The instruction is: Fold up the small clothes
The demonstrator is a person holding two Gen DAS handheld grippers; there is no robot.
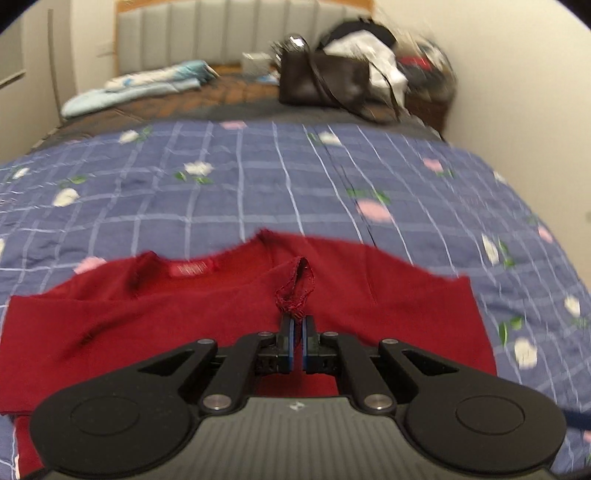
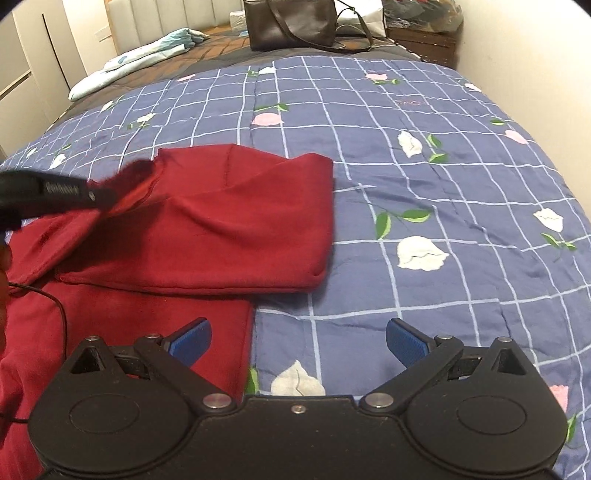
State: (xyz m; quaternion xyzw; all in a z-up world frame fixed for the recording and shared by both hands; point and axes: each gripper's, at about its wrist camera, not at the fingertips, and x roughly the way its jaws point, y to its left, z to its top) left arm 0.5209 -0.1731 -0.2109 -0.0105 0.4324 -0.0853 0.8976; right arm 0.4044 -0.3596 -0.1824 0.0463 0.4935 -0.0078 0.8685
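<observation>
**Red garment half folded on the checked bedspread**

Red knit top (image 2: 207,236) lies on a blue checked bedspread (image 2: 424,192) with white and pink flowers, near the front edge of the bed and toward the left side in the right wrist view. Its right part is already turned over onto the body, so a straight folded edge runs near the middle and a lower hem edge stops just left of the right gripper's centre.

Left gripper (image 1: 297,325) has its blue pads almost pressed together, pinching a small loop of red fabric at the tips. This loop looks like a strap or neckline piece, but the frame is blurred, so I cannot tell exactly which. Right gripper (image 2: 297,338) has jaws spread wide, holding nothing; left finger is over the red cloth, right finger over bare bedspread.

Open room: to the right of the garment and behind it the bedspread is free, w/ only small wrinkles.

Writing: a red sewn label (image 1: 192,268) sits at the inner neckline, text too blurred to read. Left gripper's body carries white lettering, seen from the right wrist view, not readable either.

Around: a dark shoulder bag (image 2: 291,22) w/ long strap stands at the far end, a light blue folded blanket (image 2: 140,55) at far left, a pile of clothes and bags (image 1: 388,62) in the far right corner near the wall. A thin black cable (image 2: 59,306) crosses the garment at left.
</observation>
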